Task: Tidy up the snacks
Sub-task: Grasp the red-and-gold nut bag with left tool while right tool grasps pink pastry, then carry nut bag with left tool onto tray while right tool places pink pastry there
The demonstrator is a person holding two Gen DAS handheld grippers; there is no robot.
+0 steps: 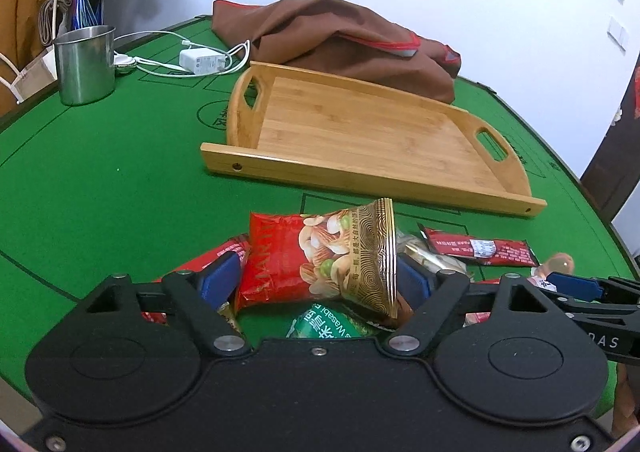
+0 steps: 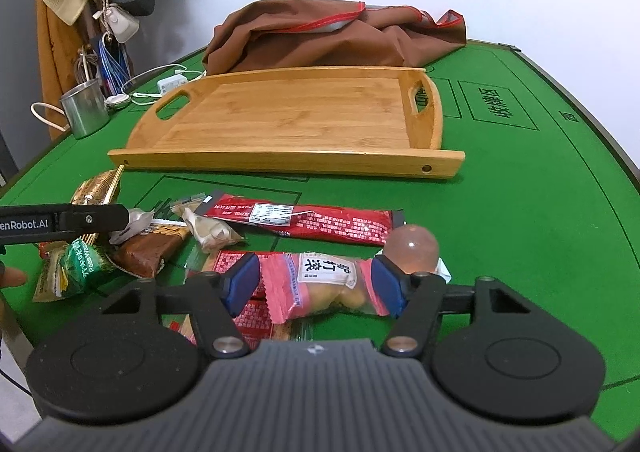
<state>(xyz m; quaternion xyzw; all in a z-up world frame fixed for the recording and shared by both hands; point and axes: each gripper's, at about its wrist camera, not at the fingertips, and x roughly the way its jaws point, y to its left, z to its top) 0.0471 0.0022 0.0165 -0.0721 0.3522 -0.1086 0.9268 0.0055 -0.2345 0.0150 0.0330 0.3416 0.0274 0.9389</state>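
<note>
1. The wooden tray (image 2: 280,120) lies bare on the far part of the green surface (image 1: 100,180); its near rim runs just beyond the snack pile, with a strip of open felt between them.
2. Open felt spreads left of the tray in the left wrist view and right of it in the right wrist view, out to the surface's dark edge.
3. The left claw (image 1: 320,276) is clenched on a red nut packet (image 1: 308,256), held tilted above the pile with its gold sealed end up and to the right.
4. The right claw (image 2: 316,284) has its blue pads on either side of a pink packet (image 2: 320,284); the pads look to be touching the packet's ends, but whether they grip it cannot be told.
5. Countable snacks: one long red bar (image 2: 304,220), one green wasabi pea packet (image 2: 80,272), one brown wrapper (image 2: 148,248), one pale wrapped sweet (image 2: 208,230), one clear pinkish jelly (image 2: 412,246).
6. More red wrappers under the right claw are partly hidden, so their number is unclear.
7. Far left stand one steel cup (image 1: 84,64) and one white charger (image 1: 202,60); a brown cloth (image 1: 340,40) lies behind the tray.
</note>
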